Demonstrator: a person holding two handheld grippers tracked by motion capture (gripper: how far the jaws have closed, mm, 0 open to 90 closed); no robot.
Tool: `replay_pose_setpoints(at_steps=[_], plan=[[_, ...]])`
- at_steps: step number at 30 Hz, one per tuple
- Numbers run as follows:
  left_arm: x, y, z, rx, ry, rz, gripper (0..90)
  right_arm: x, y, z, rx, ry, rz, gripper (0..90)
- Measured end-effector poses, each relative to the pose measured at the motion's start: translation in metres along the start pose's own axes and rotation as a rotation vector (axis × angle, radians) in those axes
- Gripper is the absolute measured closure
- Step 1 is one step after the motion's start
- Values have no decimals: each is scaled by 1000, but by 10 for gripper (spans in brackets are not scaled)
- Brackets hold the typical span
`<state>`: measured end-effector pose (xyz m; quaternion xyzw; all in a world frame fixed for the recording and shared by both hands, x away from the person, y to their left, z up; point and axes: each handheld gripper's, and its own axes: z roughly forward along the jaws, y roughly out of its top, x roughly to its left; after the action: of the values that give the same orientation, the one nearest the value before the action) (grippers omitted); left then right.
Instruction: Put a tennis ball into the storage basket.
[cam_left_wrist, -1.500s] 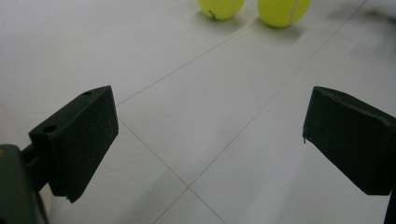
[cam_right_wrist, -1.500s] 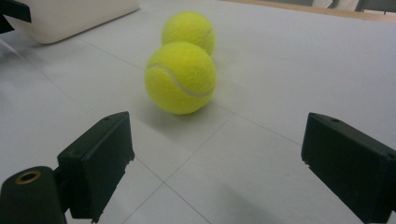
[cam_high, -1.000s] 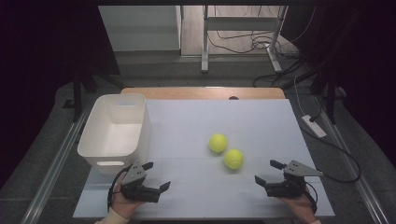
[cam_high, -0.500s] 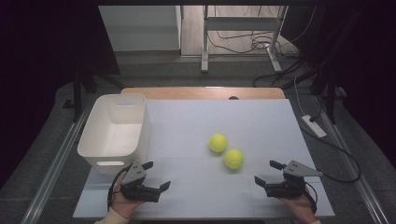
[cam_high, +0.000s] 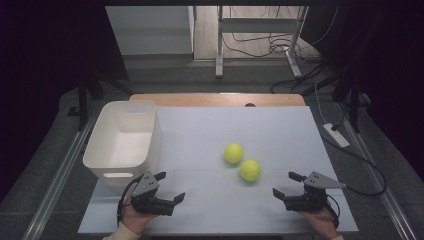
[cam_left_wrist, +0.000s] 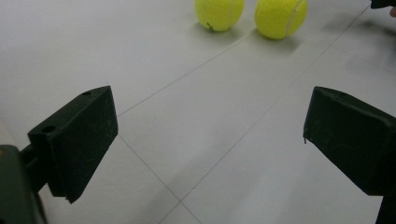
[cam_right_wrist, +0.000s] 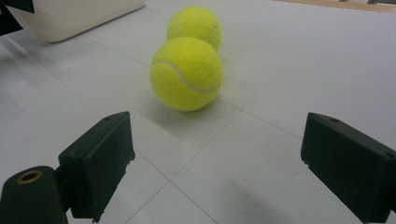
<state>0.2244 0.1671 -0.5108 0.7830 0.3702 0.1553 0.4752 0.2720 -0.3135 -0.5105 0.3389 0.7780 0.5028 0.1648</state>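
Both grippers spread wide, empty, near table's front edge. Right gripper (cam_high: 288, 184) faces nearer tennis ball (cam_high: 250, 170), mid-table right of centre, beside second ball (cam_high: 233, 153). Straddle squarely, close gently; ball may roll.

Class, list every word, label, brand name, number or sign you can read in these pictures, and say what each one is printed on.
None can be read.
Nearer tennis ball: only its white seam shows, no brand.
Farther tennis ball: a small dark mark low on it, too blurred to read.
White bin: plain, no label.
Left gripper and right gripper: no lettering shows.
White table surface: only thin seam lines.
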Motion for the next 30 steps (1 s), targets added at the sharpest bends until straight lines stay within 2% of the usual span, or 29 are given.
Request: replay_pose_setpoints(at_steps=[9,20,30], plan=[[-5,11,1,6,6,-1,38,0,0,1,-2,12,-1,95],[-7,28,6,22,-14,-8,40,-1,0,2,-3,10,3,96],[-12,44,19,34,-50,14,41,-2,0,4,0,6,8,98]])
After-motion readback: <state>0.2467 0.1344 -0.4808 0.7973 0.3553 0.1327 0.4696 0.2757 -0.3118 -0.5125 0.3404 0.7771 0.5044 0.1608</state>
